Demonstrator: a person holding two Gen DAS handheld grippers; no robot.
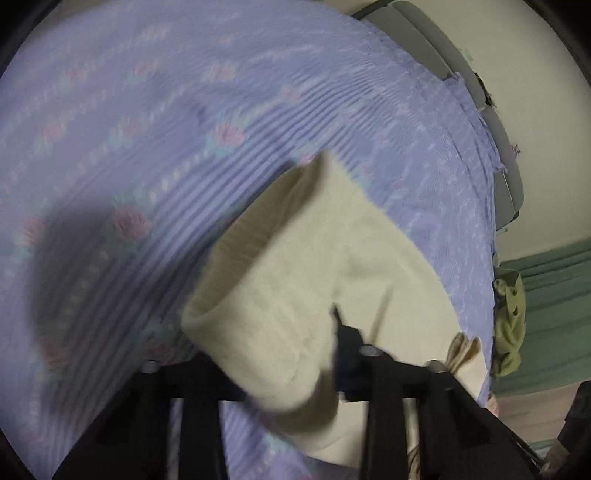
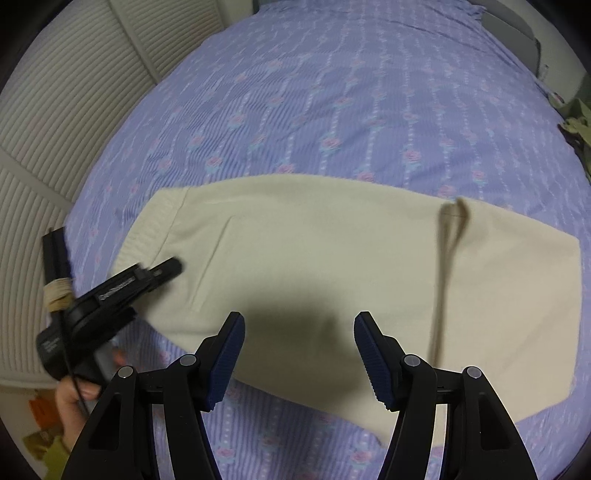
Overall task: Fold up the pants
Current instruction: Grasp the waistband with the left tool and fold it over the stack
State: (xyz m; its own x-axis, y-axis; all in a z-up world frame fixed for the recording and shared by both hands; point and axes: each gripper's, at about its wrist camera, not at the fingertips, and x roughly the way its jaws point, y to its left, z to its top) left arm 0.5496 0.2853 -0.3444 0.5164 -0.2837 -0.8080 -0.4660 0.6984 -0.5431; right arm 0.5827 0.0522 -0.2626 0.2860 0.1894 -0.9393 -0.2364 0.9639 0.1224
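Cream pants (image 2: pixel 332 266) lie folded lengthwise on a purple flowered bedspread (image 2: pixel 332 110), cuffs at the left, waist at the right with a drawstring loop (image 2: pixel 448 236). My left gripper (image 2: pixel 162 271) is at the cuff end, shut on the pants' cuff (image 1: pixel 273 332) and lifting it; the cloth hides one finger in the left wrist view. My right gripper (image 2: pixel 299 350) is open and empty just above the pants' near edge.
A white louvered door (image 2: pixel 74 110) stands left of the bed. An olive garment (image 1: pixel 511 328) lies at the bed's right edge by a green curtain (image 1: pixel 554 295). A grey headboard (image 2: pixel 517 33) is at the far end.
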